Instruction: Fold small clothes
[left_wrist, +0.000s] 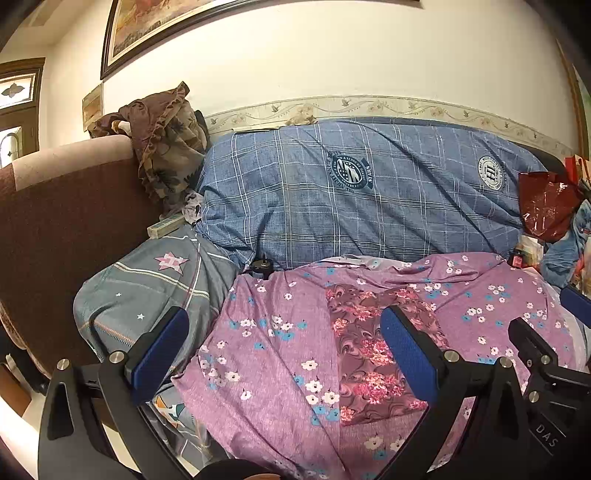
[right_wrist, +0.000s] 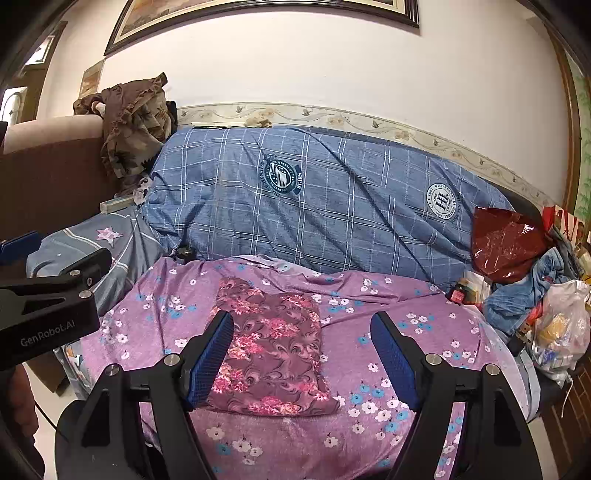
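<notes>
Seen from the left wrist camera, the left gripper (left_wrist: 284, 354) hangs released, its blue pads spread wide with nothing between them, above a purple floral sheet (left_wrist: 266, 354) covering the bed. The folded garment (left_wrist: 369, 347), a maroon cloth printed with pink flowers, lies flat on that sheet just ahead and toward the right-hand pad, its long axis running away from the camera toward the blue plaid quilt (left_wrist: 332, 199) against the wall. The right gripper (left_wrist: 546, 365) shows at the frame's right edge. From the right wrist camera, the right gripper (right_wrist: 301, 354) is likewise unclenched and empty, and the folded garment (right_wrist: 269, 347) sits between its two pads, nearer the left one, long axis pointing ahead toward the quilt. The right hand looks the nearer of the two. The garment's near edge appears squared off, though fisheye distortion makes its true outline hard to judge. The left gripper (right_wrist: 55, 284) juts in from the left.
</notes>
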